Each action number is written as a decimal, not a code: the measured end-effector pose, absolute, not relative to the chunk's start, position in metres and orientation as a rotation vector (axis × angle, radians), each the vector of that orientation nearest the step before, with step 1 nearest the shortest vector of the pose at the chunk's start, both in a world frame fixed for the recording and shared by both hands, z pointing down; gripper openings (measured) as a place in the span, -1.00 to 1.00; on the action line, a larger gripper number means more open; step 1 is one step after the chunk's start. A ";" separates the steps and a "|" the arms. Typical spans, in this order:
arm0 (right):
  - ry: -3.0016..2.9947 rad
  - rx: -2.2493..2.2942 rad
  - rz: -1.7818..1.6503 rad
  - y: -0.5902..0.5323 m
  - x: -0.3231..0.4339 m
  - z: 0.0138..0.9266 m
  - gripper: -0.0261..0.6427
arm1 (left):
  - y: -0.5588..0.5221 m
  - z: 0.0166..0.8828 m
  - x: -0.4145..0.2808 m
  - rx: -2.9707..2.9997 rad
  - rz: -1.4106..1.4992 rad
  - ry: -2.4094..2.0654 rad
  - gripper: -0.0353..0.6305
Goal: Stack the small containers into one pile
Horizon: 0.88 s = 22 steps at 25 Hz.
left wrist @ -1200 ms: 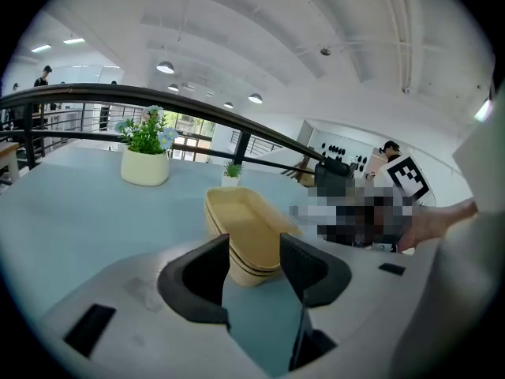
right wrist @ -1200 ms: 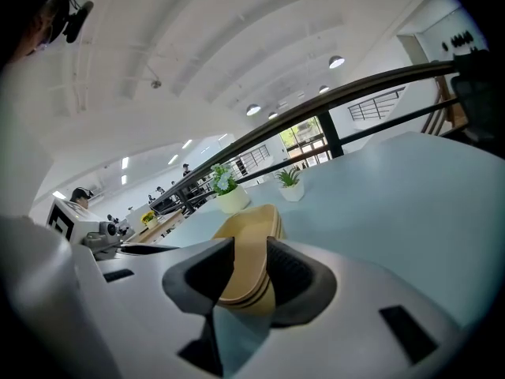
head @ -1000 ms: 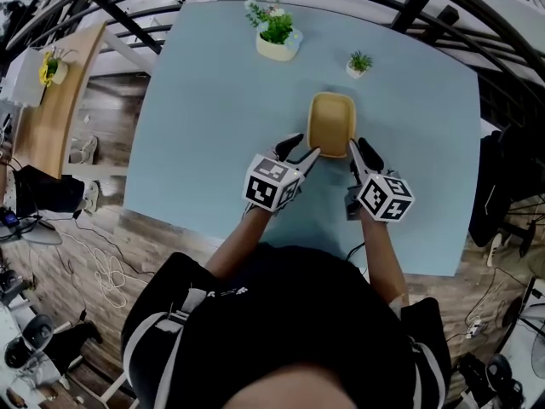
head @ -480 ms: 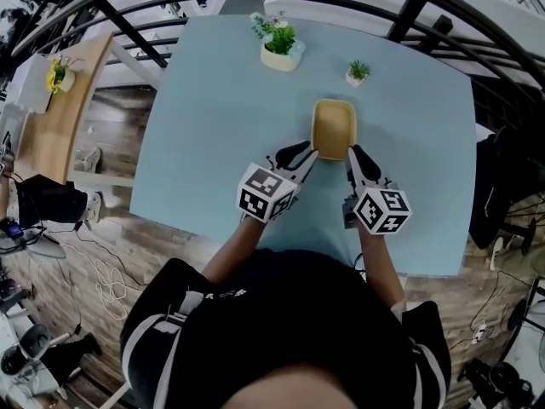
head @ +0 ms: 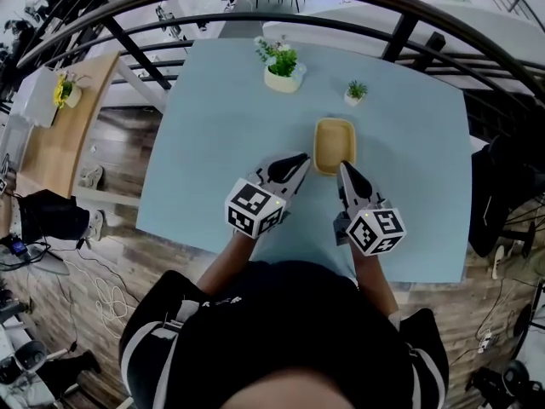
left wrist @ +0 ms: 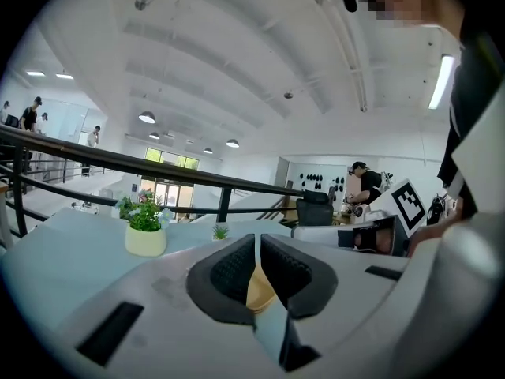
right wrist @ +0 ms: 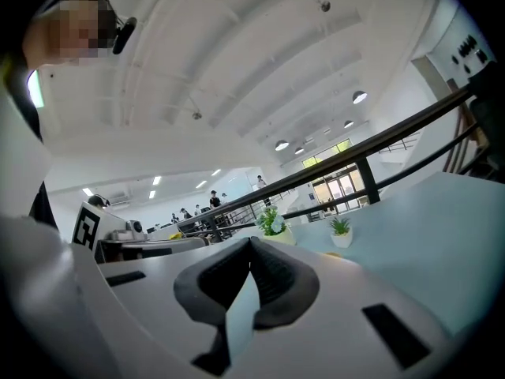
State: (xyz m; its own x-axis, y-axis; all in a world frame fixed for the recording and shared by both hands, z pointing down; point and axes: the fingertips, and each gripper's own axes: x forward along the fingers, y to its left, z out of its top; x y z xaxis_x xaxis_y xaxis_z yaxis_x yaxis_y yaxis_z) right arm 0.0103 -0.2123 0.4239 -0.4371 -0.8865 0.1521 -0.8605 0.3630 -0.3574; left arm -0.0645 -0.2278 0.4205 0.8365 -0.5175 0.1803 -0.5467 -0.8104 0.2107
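head view: the mustard-yellow rectangular container, rounded at the corners, sits open side up on the pale blue table, a little beyond its middle. the left tongs hang just beside its near left corner and the right tongs just beside its near right corner. neither seems to touch it, and both pairs look drawn together. whether the container is one piece or several nested cannot be made out. farther back stand a leafy green plant in a cream pot and a small green plant in a white pot. the person's arms and dark top cover part of the table's near edge.

left gripper view: the left tongs have just been closing and are clenched to a thin slit, with nothing pinched between the pads. a sliver of the container shows low in the gap, beyond them; the grey body hides the rest.

right gripper view: the right tongs are clenched and empty, pads meeting at the tips. only blue table shows through the opening beneath.
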 end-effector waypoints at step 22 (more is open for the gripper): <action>2.638 -1.573 -0.508 -0.199 -0.025 0.404 -0.91 | -0.218 0.410 -0.077 2.765 0.160 -0.794 -0.80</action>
